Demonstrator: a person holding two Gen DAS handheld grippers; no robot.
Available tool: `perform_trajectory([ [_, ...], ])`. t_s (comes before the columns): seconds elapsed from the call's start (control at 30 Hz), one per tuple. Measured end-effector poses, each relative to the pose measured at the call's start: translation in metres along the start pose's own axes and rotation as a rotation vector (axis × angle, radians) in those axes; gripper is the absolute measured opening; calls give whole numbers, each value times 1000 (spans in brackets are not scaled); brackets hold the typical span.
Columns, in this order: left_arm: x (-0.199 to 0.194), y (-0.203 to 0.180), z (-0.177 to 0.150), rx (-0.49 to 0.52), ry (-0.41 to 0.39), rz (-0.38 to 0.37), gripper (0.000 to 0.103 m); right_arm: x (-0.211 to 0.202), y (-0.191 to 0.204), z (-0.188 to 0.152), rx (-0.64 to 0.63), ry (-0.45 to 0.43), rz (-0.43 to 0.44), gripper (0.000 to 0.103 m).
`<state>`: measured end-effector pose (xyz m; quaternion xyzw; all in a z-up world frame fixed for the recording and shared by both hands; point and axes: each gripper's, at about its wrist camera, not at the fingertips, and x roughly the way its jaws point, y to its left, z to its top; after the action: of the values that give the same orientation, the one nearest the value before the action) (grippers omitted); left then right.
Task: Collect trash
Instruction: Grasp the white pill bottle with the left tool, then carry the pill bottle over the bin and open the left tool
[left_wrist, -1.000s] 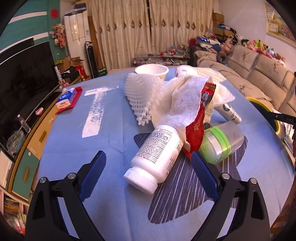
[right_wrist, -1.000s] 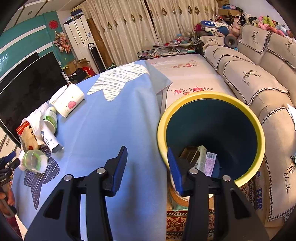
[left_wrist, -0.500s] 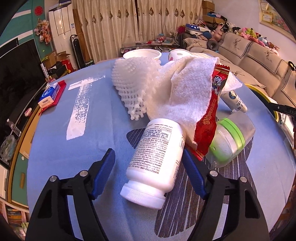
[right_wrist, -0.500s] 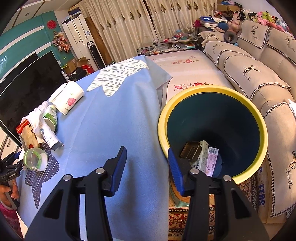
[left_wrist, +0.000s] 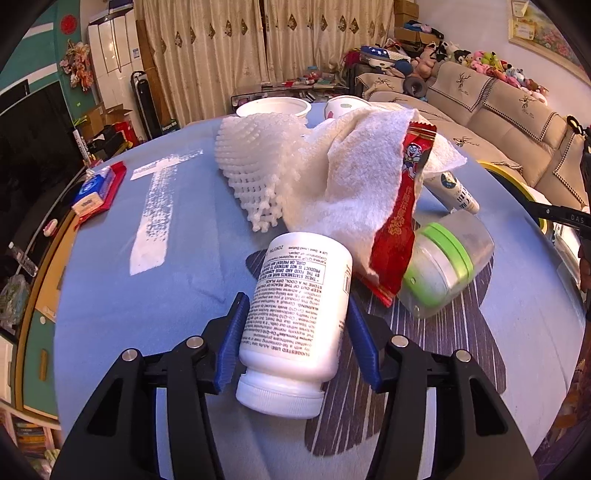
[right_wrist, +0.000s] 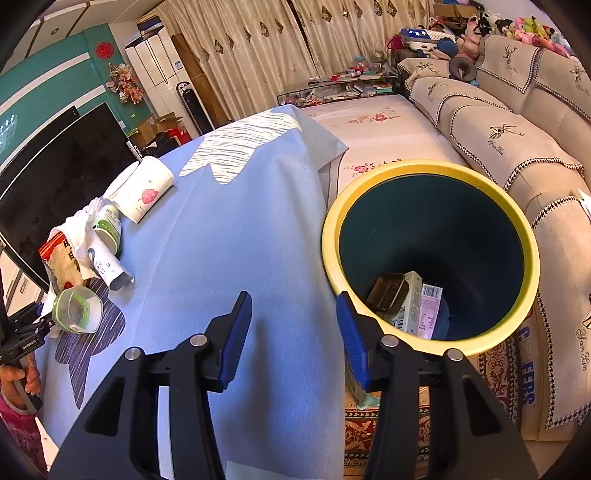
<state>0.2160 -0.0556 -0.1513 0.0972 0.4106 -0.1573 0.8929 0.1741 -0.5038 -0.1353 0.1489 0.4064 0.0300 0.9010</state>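
In my left wrist view, the left gripper (left_wrist: 293, 334) sits at the bottom centre, its blue pads tight against both sides of the white pill bottle (left_wrist: 295, 317), which lies on the blue tablecloth (left_wrist: 110, 295) with its cap toward me. Just right of it lie a red snack wrapper (left_wrist: 400, 218) and a clear jar with a green band (left_wrist: 443, 258), under a white paper towel (left_wrist: 354, 177). In my right wrist view, the right gripper (right_wrist: 293, 325) hangs with jaws spread and nothing between them, at the table edge. To its right stands the yellow-rimmed bin (right_wrist: 524, 243), cartons at its bottom.
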Motion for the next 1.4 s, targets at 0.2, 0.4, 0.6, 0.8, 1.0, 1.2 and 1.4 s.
perform_trajectory([
  [0.2, -46, -12, -10, 13, -49, 18, 50, -12, -4, -6, 14, -26, -1, 46],
  [0.4, -88, -32, -4, 16, -129, -4, 49, -21, -10, -13, 37, -39, 7, 46],
  [0.6, -103, -53, 7, 28, -159, -34, 49, -30, -21, -19, 62, -52, 1, 46],
  [0.8, -107, -96, 31, 106, -180, -106, 49, -49, -39, -23, 88, -95, -45, 46],
  [1.0, -85, -160, 73, 194, -174, -212, 49, -69, -71, -37, 137, -124, -134, 46],
  [1.2, -44, -231, 118, 265, -150, -312, 49, -86, -118, -52, 229, -142, -178, 46],
  [1.4, 10, -301, 163, 293, -115, -384, 49, -98, -152, -65, 297, -155, -212, 46],
])
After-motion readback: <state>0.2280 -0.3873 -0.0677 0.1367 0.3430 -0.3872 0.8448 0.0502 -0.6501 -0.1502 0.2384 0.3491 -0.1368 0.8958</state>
